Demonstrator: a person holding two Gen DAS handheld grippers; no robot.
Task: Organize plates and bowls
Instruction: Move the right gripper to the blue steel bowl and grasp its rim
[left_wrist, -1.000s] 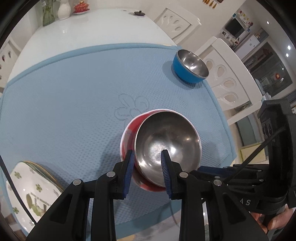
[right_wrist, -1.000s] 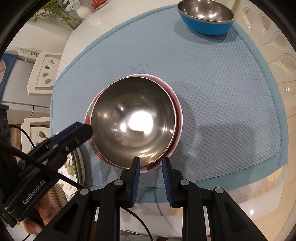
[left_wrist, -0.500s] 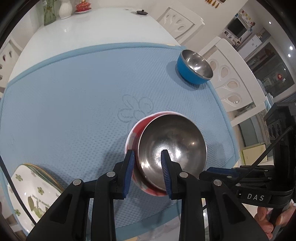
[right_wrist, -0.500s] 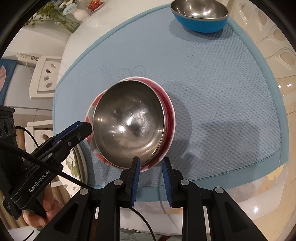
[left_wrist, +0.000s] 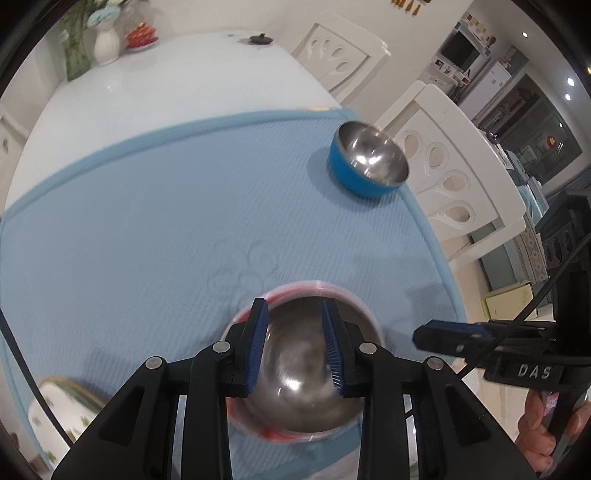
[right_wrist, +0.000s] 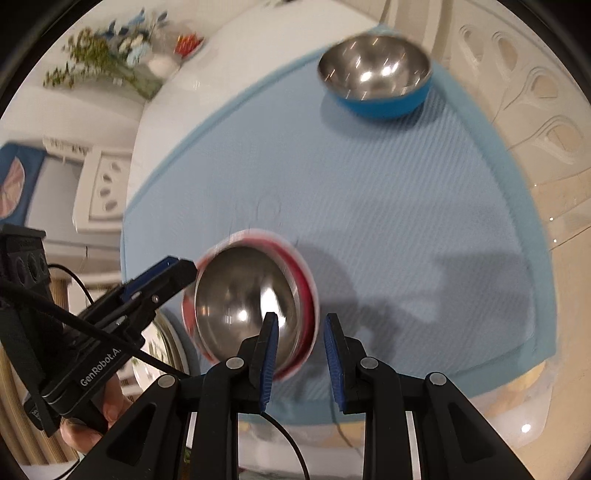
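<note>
A red bowl with a steel inside (left_wrist: 306, 373) sits on the blue mat (left_wrist: 147, 221) close below me; it also shows in the right wrist view (right_wrist: 243, 306). My left gripper (left_wrist: 295, 343) hovers over the bowl's near part, fingers apart, holding nothing. My right gripper (right_wrist: 299, 354) is open just off the bowl's right edge. A blue bowl with a steel inside (left_wrist: 369, 166) stands at the mat's far right corner, and also shows in the right wrist view (right_wrist: 376, 77).
A stack of white plates with green leaf print (left_wrist: 62, 417) sits at the mat's near left. White chairs (left_wrist: 450, 166) stand along the table's right side. A vase (left_wrist: 105, 44) and a small red dish stand at the table's far end.
Both grippers have pulled back and lifted away from the red bowl, which now sits lower in both views. The blue bowl has shifted toward the middle of the views.
</note>
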